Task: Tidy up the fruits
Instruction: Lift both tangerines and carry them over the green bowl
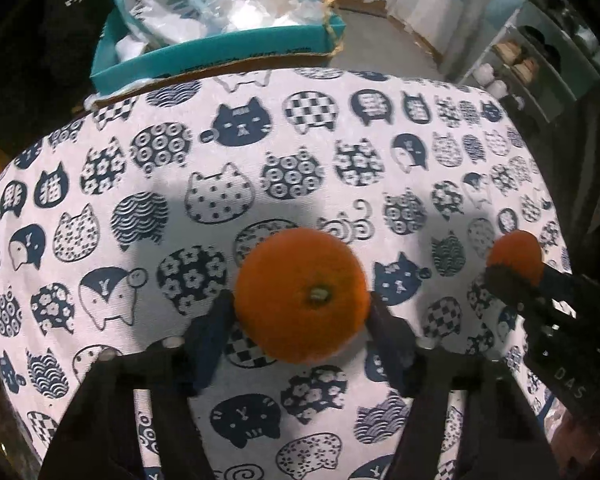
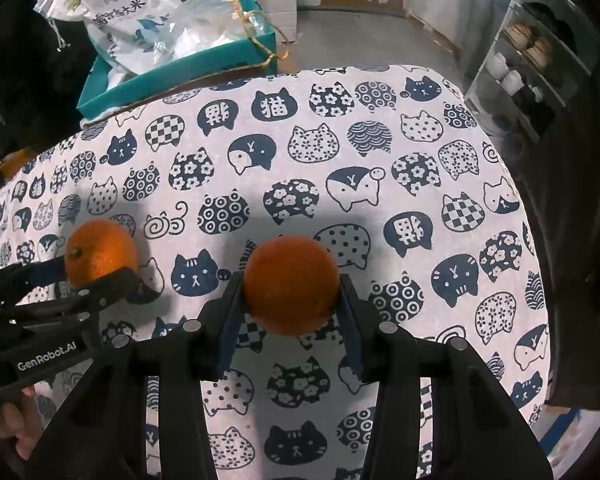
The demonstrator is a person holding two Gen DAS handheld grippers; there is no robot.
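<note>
A round orange fruit with its green stem scar facing the camera (image 1: 302, 298) is clamped between the black fingers of the left gripper (image 1: 300, 312), held above the white tablecloth printed with navy cat faces (image 1: 260, 168). To its right, a second, smooth orange fruit (image 2: 291, 285) is pinched likewise by the right gripper (image 2: 292, 300). Both are gripped at the widest part; a loosened squeeze or a sideways jolt could let either roll off the cloth's edge.

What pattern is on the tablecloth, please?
Navy cat heads on the white tablecloth, clearest in the right wrist view.
</note>
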